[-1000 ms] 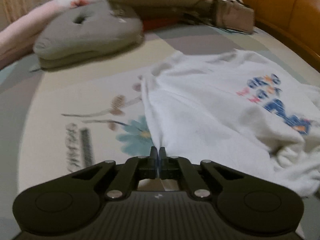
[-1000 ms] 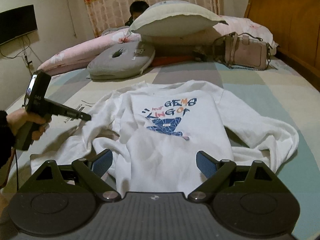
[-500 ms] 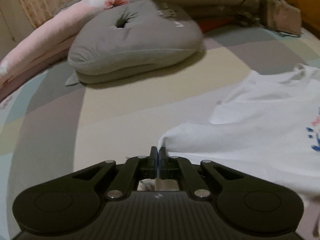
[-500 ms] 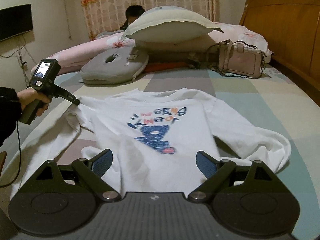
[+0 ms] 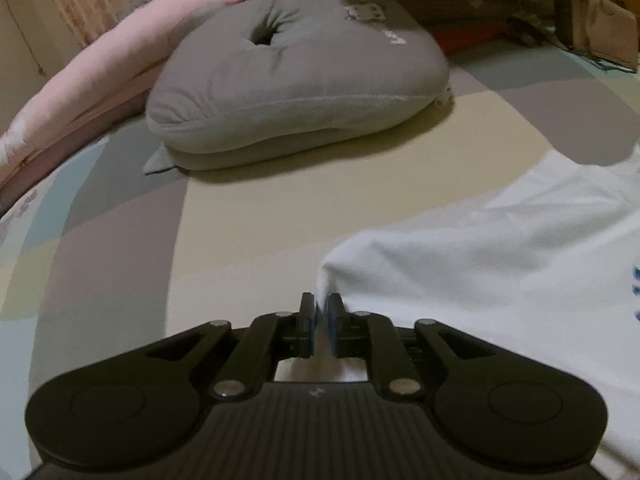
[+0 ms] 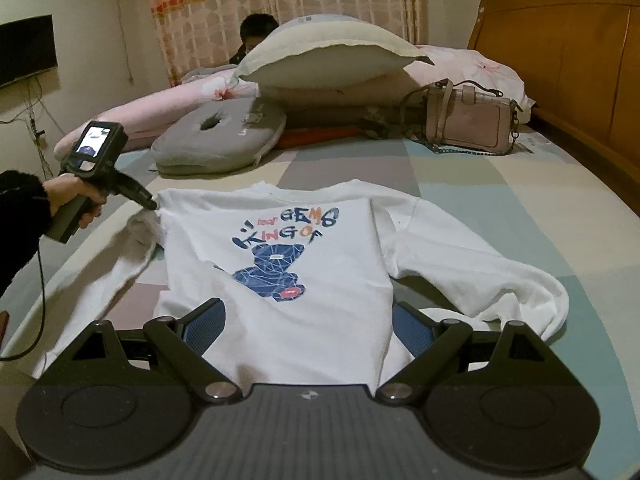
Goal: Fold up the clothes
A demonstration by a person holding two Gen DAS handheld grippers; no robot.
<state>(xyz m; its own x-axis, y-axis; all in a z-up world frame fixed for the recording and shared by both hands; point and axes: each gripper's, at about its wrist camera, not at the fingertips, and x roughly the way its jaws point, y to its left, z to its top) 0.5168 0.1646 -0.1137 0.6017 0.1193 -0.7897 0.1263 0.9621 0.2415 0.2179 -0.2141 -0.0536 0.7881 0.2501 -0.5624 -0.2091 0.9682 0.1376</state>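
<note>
The right gripper (image 6: 308, 320) hovers low over the shirt's hem, jaws spread wide and empty, placed as if to pin or take the near edge. The shirt (image 6: 288, 264) lies flat on the bed (image 6: 500, 184), print up, body spread out; its right sleeve loops out to the side, the left one trails down along the bed's edge. At the far left shoulder the left gripper (image 5: 319, 312) has its jaws nearly closed, a narrow gap showing, with the shoulder corner pinched or just slipping between them, probably to pull that side straight for folding. Beyond lie a grey cushion (image 5: 296, 76), a handbag (image 6: 468, 120) and pillows (image 6: 328, 56).
</note>
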